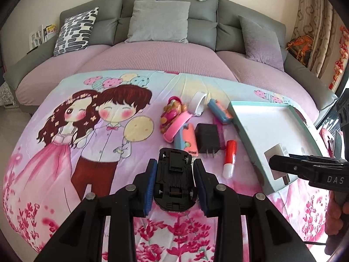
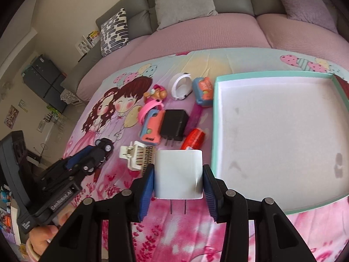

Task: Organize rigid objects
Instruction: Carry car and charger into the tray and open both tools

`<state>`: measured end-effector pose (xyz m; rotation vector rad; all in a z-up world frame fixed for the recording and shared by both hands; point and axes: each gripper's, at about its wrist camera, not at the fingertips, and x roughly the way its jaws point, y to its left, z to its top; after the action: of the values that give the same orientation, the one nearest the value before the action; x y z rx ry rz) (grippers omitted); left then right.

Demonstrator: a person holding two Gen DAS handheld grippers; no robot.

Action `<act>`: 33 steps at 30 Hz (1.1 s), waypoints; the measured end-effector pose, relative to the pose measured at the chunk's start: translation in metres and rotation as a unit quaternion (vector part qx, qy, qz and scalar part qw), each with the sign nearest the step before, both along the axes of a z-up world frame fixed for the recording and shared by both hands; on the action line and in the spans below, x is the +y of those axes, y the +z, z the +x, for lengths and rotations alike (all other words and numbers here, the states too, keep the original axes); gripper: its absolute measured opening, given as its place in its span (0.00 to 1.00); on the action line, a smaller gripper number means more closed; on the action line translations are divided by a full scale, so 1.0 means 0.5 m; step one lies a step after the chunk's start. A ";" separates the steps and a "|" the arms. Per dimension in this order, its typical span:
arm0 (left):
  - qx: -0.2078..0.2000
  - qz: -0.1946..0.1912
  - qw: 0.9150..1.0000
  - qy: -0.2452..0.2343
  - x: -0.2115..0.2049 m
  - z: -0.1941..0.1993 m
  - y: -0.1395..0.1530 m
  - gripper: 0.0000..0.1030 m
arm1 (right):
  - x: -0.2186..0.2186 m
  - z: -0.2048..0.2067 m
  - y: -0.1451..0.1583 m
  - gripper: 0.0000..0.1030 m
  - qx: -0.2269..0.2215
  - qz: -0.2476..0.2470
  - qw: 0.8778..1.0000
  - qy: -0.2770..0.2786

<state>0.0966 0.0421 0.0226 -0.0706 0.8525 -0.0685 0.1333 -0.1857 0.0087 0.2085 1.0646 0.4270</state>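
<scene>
My left gripper (image 1: 174,163) is shut on a black toy car (image 1: 173,174), held belly-up above the cartoon bedspread; the right wrist view has the same car (image 2: 103,148) at the left, in that gripper (image 2: 91,154). My right gripper (image 2: 178,167) is shut on a white plug adapter (image 2: 178,174), prongs toward the camera, just left of the tray's near corner. The teal-rimmed tray (image 2: 218,118) has a white, bare floor. In the left wrist view the right gripper (image 1: 281,163) holds the adapter (image 1: 275,152) over the tray's (image 1: 246,131) near end.
On the bedspread left of the tray lie a black charger (image 2: 174,123), a red-and-white tube (image 2: 193,139), a pink-and-blue toy (image 2: 151,128), a white ring (image 2: 181,85), a blue-orange toy (image 2: 202,90), a pink band (image 2: 146,109) and a white clip (image 2: 137,155). A grey sofa (image 1: 170,6) stands behind.
</scene>
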 end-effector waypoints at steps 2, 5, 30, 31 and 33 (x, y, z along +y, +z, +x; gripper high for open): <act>-0.006 0.005 1.000 -0.022 -0.038 0.018 0.018 0.34 | -0.047 0.014 -0.006 0.44 0.004 -0.015 1.000 -0.026; -0.014 0.016 0.998 -0.061 -0.112 0.050 0.036 0.34 | -0.114 0.034 -0.012 0.44 0.000 -0.048 0.997 -0.063; 0.074 0.014 0.988 -0.138 -0.413 0.207 -0.085 0.65 | -0.319 0.103 -0.072 0.47 0.029 -0.168 0.973 -0.155; 0.072 0.011 0.988 -0.138 -0.410 0.204 -0.080 0.65 | -0.319 0.100 -0.066 0.50 0.026 -0.168 0.973 -0.156; 0.070 0.006 0.988 -0.137 -0.405 0.198 -0.070 0.68 | -0.318 0.094 -0.053 0.56 0.021 -0.171 0.973 -0.156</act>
<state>0.1956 -0.1602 -0.0124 0.0548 0.9997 -0.3198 0.1805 -0.3449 -0.0179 0.0746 1.1063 -0.0476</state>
